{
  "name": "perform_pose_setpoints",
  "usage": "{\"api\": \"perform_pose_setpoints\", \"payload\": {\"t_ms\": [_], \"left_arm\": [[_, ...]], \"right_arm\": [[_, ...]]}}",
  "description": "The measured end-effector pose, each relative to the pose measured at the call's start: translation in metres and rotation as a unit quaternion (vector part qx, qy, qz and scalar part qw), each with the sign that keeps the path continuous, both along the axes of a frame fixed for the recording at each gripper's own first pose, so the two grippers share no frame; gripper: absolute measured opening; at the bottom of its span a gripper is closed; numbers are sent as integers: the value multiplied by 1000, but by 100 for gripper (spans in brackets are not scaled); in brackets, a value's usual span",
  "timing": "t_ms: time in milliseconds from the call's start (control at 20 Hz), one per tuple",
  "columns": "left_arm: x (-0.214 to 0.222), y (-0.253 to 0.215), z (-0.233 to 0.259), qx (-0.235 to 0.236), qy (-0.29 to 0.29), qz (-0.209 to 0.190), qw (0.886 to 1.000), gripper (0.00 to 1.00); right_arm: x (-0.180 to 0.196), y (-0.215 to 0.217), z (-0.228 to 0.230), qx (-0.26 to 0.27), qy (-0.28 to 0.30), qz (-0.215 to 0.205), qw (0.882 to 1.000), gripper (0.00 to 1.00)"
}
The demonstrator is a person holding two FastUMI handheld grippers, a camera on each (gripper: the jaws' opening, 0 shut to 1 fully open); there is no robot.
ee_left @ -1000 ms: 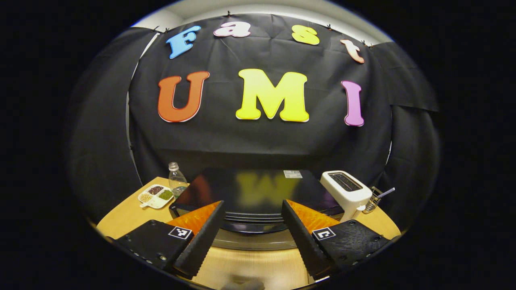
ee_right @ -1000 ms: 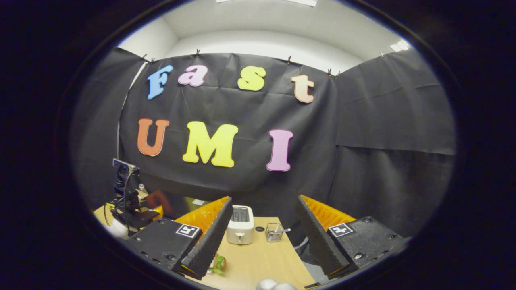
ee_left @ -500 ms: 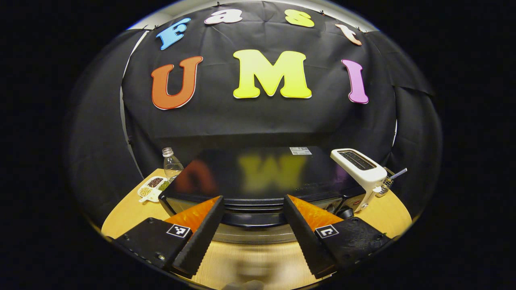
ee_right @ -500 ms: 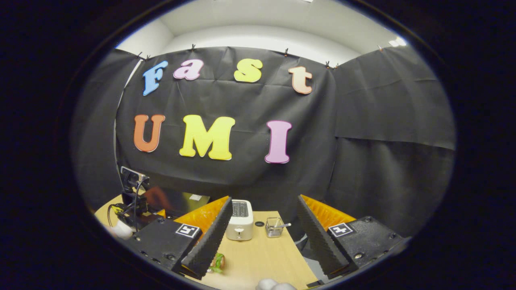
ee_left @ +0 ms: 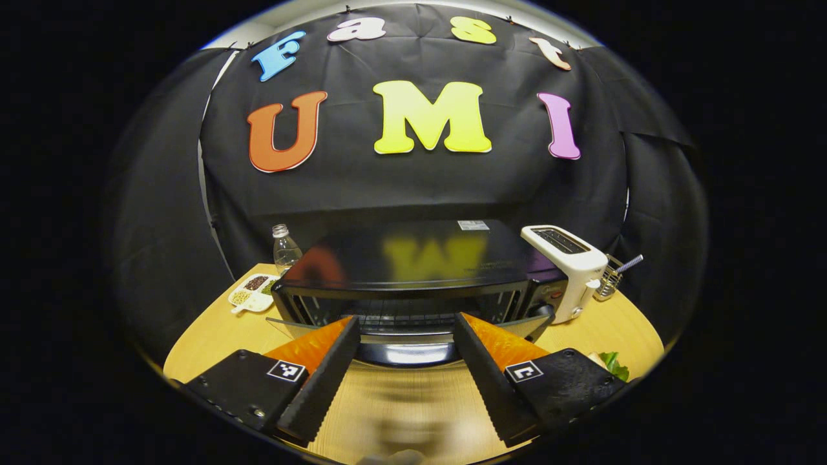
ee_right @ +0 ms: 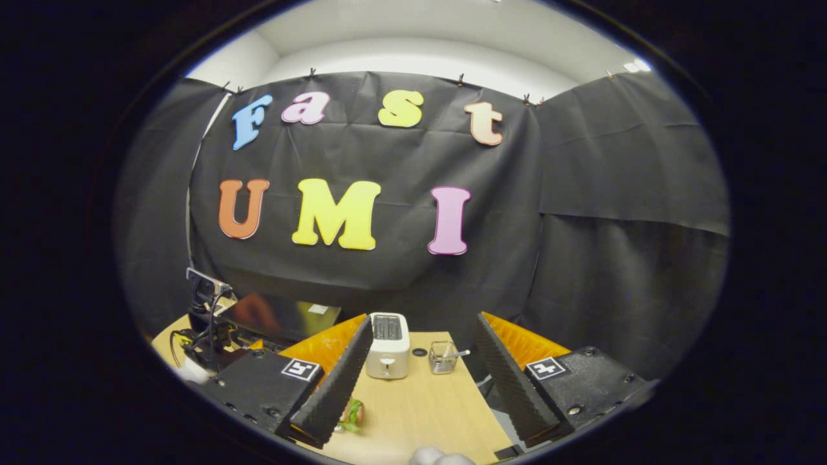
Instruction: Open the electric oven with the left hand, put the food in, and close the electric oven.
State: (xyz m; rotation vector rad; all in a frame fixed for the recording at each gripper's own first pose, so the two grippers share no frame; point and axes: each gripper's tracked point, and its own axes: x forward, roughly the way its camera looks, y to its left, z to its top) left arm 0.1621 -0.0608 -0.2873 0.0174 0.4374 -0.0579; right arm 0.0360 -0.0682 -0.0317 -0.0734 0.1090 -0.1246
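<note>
The black electric oven point(ee_left: 413, 258) stands in the middle of the table, its glossy top mirroring the wall. Its glass door point(ee_left: 287, 324) tilts outward, partly open, and the wire rack point(ee_left: 400, 309) shows inside. The door's chrome handle point(ee_left: 404, 354) lies between the spread fingers of my left gripper point(ee_left: 405, 318), which is open; I cannot tell whether a finger touches the handle. The food, a sandwich with green lettuce point(ee_right: 352, 413), lies on the table beside the left finger of my open, empty right gripper point(ee_right: 424, 318). Lettuce point(ee_left: 610, 365) also peeks out at the right of the left gripper view.
A white toaster point(ee_left: 568, 265) and a wire holder point(ee_left: 607, 284) stand right of the oven. A clear bottle point(ee_left: 284, 245) and a divided dish of beans point(ee_left: 253, 292) sit to its left. Bare wooden table point(ee_right: 420, 400) lies under my right gripper.
The oven door has swung outward from shut to partly open, and the left gripper view has dropped so the oven's front and rack now show. My right gripper has barely moved.
</note>
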Motion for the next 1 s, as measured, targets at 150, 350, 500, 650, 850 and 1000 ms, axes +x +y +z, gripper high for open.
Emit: {"api": "perform_pose_setpoints", "payload": {"t_ms": [150, 350, 500, 650, 850, 1000], "left_arm": [[-20, -1, -9, -3, 9, -3, 1000, 97], [-54, -1, -30, -6, 31, -11, 999, 97], [-72, 0, -46, -10, 41, -13, 999, 96], [-78, 0, -54, -4, 42, -16, 999, 97], [-92, -2, -71, -7, 62, -13, 998, 97], [-104, -4, -92, -6, 87, -14, 996, 96]], "right_arm": [[-9, 3, -5, 0, 1, 3, 1000, 100], [-21, 8, -20, 1, 13, 8, 1000, 100], [-28, 7, -28, -1, 20, 8, 1000, 100], [-35, 2, -35, -3, 24, 4, 1000, 100], [-41, -5, -51, -4, 41, -2, 999, 100], [-45, -7, -63, -1, 54, -6, 999, 100]]}}
